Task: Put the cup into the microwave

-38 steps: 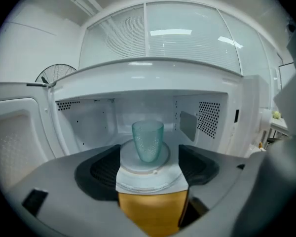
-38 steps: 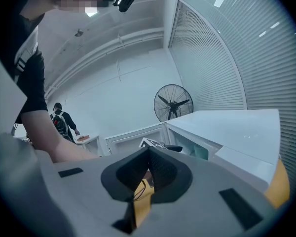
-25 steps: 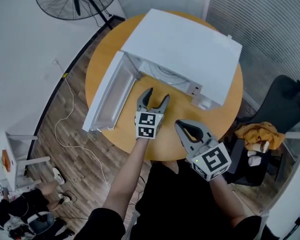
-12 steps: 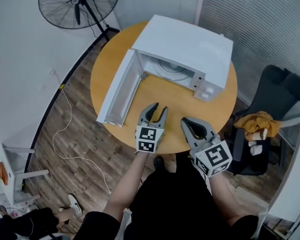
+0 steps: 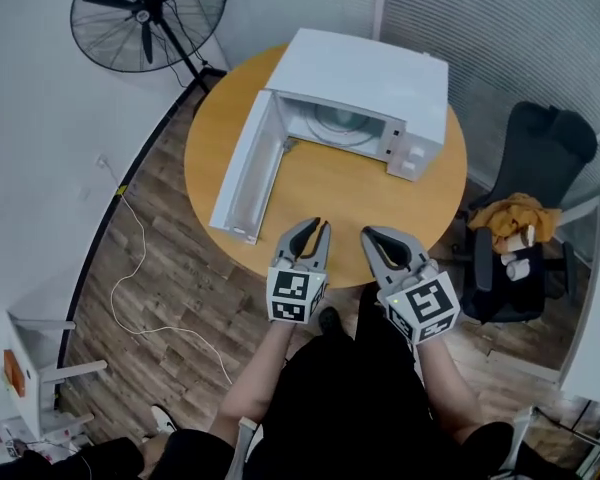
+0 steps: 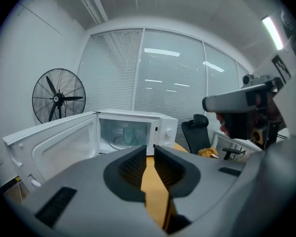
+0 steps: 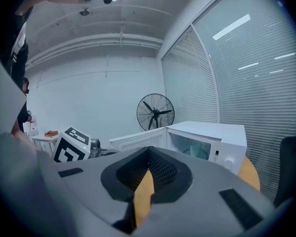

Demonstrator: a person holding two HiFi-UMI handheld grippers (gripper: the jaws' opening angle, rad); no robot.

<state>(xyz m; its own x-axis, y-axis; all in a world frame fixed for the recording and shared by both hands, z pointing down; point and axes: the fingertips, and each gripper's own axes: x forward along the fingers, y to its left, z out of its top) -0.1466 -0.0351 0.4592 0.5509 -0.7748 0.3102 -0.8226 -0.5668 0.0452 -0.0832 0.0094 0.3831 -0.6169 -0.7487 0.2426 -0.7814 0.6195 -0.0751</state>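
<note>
A white microwave (image 5: 370, 73) stands on the round orange table (image 5: 340, 203), its door (image 5: 245, 173) swung wide open to the left. In the left gripper view a pale translucent cup (image 6: 129, 134) stands upright inside on the turntable; the right gripper view shows the cup (image 7: 196, 151) too. My left gripper (image 5: 314, 230) hovers at the table's near edge, well short of the microwave. Its jaws are closing, with only a thin slit left and nothing between them. My right gripper (image 5: 372, 236) is beside it, shut and empty.
A standing fan (image 5: 145, 13) is at the back left on the wooden floor. A black office chair (image 5: 535, 163) with an orange cloth (image 5: 515, 218) sits right of the table. A white cable (image 5: 130, 268) trails across the floor, and window blinds run behind the microwave.
Both grippers have drawn back from the microwave's opening to the table's near edge. The left jaws have narrowed from wide open to a thin slit.
</note>
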